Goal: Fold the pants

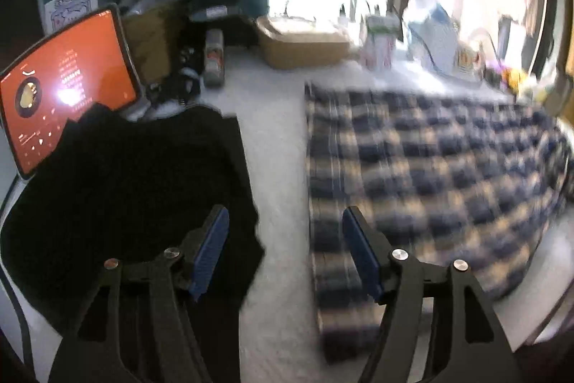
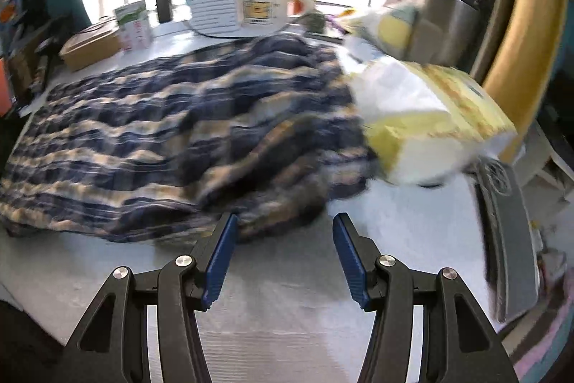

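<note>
Blue and cream plaid pants [image 1: 423, 174] lie spread on the white table, folded into a broad slab; in the right wrist view the pants [image 2: 172, 139] fill the middle, rumpled at the near edge. My left gripper [image 1: 285, 228] is open over bare table, its right pad at the pants' left edge, nothing between its pads. The right gripper [image 2: 285, 232] is open too, just in front of the pants' near hem, with nothing held.
A black garment [image 1: 136, 196] lies left of the plaid pants, by an orange-screened tablet [image 1: 68, 85]. A cardboard box [image 1: 301, 42], cartons and a mug [image 2: 265, 8] line the far edge. A yellow and white bag [image 2: 430, 117] sits right of the pants.
</note>
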Available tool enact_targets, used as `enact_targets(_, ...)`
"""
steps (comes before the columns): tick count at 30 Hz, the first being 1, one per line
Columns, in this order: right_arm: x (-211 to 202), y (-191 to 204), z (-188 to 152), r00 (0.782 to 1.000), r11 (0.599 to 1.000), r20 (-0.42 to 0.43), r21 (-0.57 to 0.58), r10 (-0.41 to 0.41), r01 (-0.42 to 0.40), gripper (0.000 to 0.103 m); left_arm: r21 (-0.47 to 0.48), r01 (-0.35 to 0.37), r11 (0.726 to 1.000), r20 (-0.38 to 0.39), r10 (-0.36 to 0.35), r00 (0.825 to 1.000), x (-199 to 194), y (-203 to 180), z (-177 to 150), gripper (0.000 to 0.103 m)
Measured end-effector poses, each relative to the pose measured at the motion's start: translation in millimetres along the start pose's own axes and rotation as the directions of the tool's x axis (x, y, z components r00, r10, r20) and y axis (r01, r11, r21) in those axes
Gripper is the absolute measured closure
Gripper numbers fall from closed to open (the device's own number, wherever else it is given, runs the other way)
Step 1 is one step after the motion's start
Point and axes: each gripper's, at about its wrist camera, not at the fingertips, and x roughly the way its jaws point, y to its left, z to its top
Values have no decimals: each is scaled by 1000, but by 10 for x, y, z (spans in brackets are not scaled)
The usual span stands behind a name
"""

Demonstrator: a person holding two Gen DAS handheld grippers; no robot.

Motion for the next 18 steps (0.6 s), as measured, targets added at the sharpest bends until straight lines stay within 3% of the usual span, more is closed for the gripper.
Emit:
enact_targets(1,4,-31,-11,1000,1000,-2,15,-2,2,45,-15,16,1000,16,-16,1000,-16,-14,111,36)
enact_targets(4,-9,-145,-39,1000,997,5,65,30,-30,30,3,52,999,36,-52,998,30,-108,267,36)
enact_targets(8,54,-312,-26,976,952,40,213,215,-219,25,66,78,995,33,-80,996,176,-301,366,36)
enact_targets(10,119,-370,-16,964,926,53,268,262,-266,25,81,90,993,32,-93,995,224,-355,355,36)
enact_targets(18,368,-479,226,944,842,142,426,299,-330,14,102,89,991,33,-93,995,360,-359,467,36)
